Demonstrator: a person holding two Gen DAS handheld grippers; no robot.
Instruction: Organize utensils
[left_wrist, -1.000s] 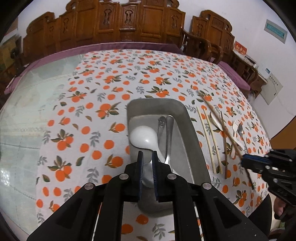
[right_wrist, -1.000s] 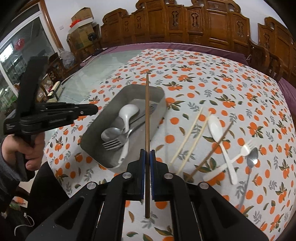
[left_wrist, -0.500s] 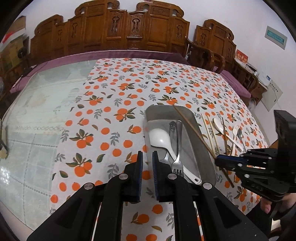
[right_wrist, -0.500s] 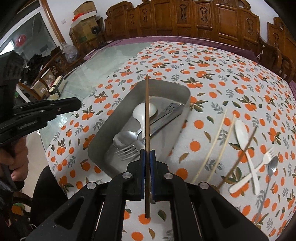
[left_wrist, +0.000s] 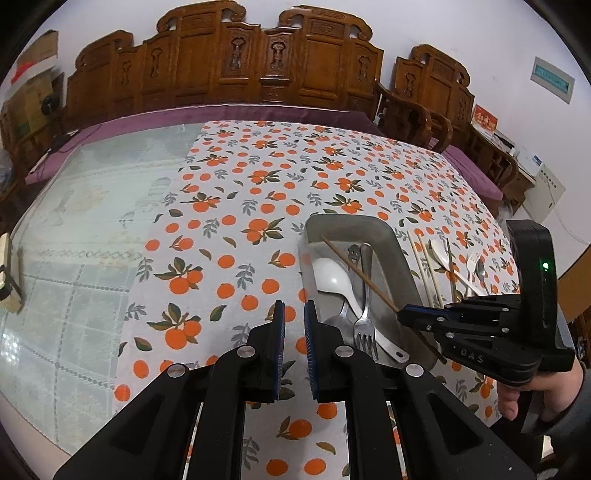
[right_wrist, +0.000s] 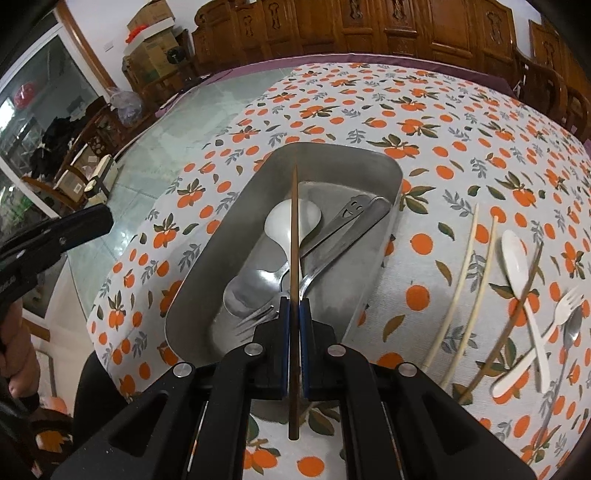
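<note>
The table (right_wrist: 461, 110) in its orange-print cloth spreads under both my tools. My right tool (right_wrist: 294, 325), clenched on a brown chopstick (right_wrist: 294, 236), has swung over the metal tray (right_wrist: 240, 221) from beside it, so dropping it in looks next. Below it the tray holds one white spoon (right_wrist: 291, 221), one steel spoon and two forks. To its right lie five loose utensils. My left tool (left_wrist: 294, 332) has drawn back, pinched empty.

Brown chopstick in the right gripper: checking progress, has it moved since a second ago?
Yes. The brown chopstick in the right gripper moved from beside the metal tray's rim to over its middle.
</note>
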